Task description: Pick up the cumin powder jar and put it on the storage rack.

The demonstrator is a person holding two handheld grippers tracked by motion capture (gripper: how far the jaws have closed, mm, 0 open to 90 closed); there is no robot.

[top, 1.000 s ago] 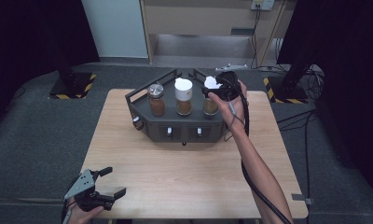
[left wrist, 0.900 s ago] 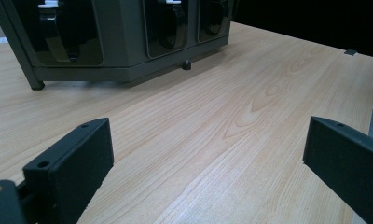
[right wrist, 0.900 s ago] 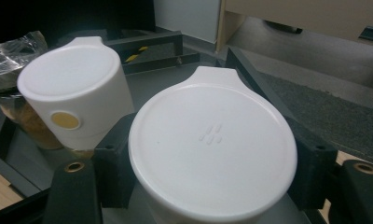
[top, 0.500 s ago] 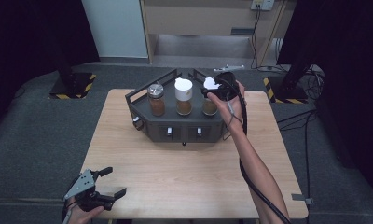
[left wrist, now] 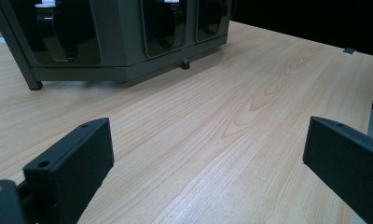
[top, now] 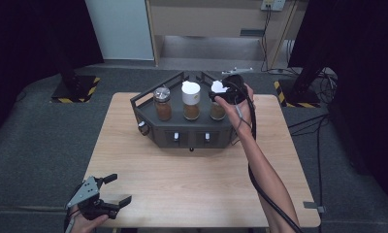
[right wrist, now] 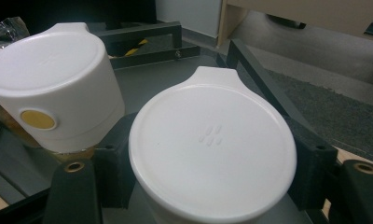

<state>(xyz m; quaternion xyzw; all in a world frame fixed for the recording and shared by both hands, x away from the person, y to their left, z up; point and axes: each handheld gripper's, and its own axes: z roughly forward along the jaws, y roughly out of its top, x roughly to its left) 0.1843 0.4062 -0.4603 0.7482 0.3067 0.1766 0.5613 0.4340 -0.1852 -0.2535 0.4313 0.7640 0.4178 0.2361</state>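
Wooden table (top: 192,189), dark angular rack (top: 182,133) sitting at its far middle, three jars of brown stuff lined up in it. From my seat: left jar (top: 162,104) has a metal lid, middle jar (top: 191,100) a white cap, right jar (top: 218,109) is the one I'm working.

My right gripper (top: 220,92) is at the rack's right end, jaws clamped on both sides of that jar's white cap (right wrist: 212,149); in the right gripper view the pads hug the cap's rim. The jar sits in its slot, bottom not visibly lifted, so I judge: grasp made, pull-out or twist-off not yet begun. Can't tell whether the cap is loosened.

My left gripper (top: 109,190) rests at the near left corner of the table, well apart from the rack, jaws spread wide with nothing but bare wood between them.

Left to do, as I read it: get the jar or cap free of the rack and put it somewhere.
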